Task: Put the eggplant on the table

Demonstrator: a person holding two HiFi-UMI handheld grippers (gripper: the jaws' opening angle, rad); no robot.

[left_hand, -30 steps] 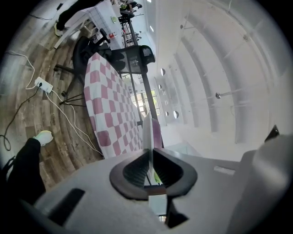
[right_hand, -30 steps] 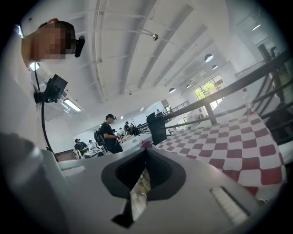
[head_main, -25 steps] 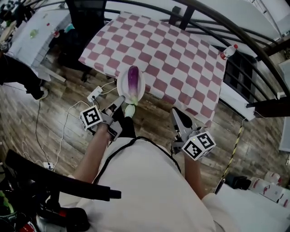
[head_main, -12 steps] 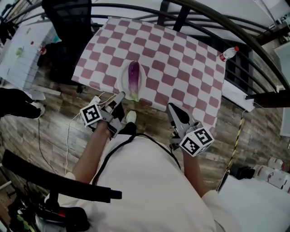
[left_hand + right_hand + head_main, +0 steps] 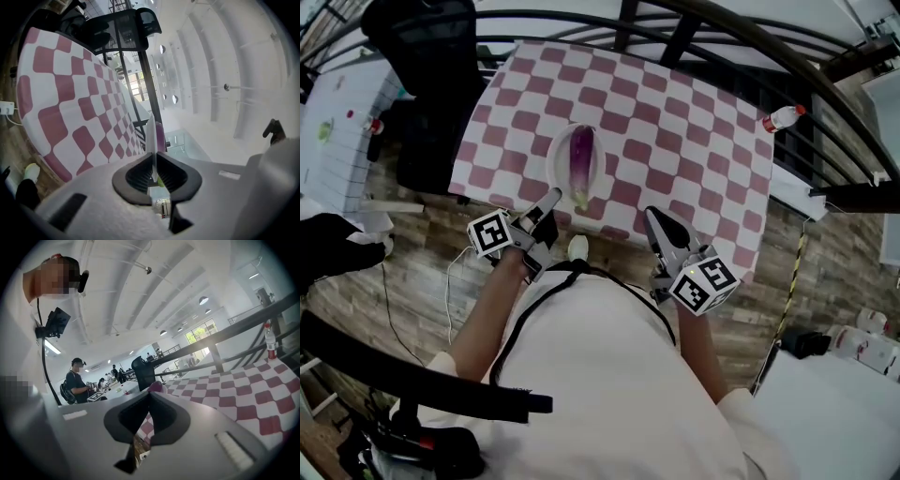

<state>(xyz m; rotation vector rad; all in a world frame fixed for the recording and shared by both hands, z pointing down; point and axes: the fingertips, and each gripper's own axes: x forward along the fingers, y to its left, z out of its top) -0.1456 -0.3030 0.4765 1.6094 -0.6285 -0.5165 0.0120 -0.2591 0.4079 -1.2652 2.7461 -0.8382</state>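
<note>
The left gripper [image 5: 153,161] has its fingers [image 5: 135,174] pinched on the thin white rim of a plate [image 5: 151,133], which shows edge-on between the pads. Gripping the rim rather than the vegetable probably lets the eggplant [image 5: 161,136] be carried without being squeezed, and the level gripper holds the dish flat so the load does not roll off. In the head view the fingertips meet the near edge of the plate [image 5: 556,161], and the eggplant [image 5: 580,155] lies lengthwise in it, green stem end toward the person

The plate is over the near part of the counter [image 5: 675,112], just inside its front edge. Whether it rests on the checkered cloth or hangs just above it, I cannot tell

The right gripper [image 5: 149,397] has its fingers [image 5: 126,416] pressed together with nothing between them. It hangs at the counter's front edge, to the right of the plate and apart from it. That looks like a spare hand held ready, free to steady the dish or to take the eggplant off it. The task names the eggplant and not the plate, so lifting it out may be what remains

Further out, a plastic bottle [image 5: 781,117] lies at the far right corner, well apart from the plate, so nothing crowds the spot. A black railing [image 5: 741,42] arches past the far side, and a wooden floor [image 5: 412,272] lies beneath the person
</note>
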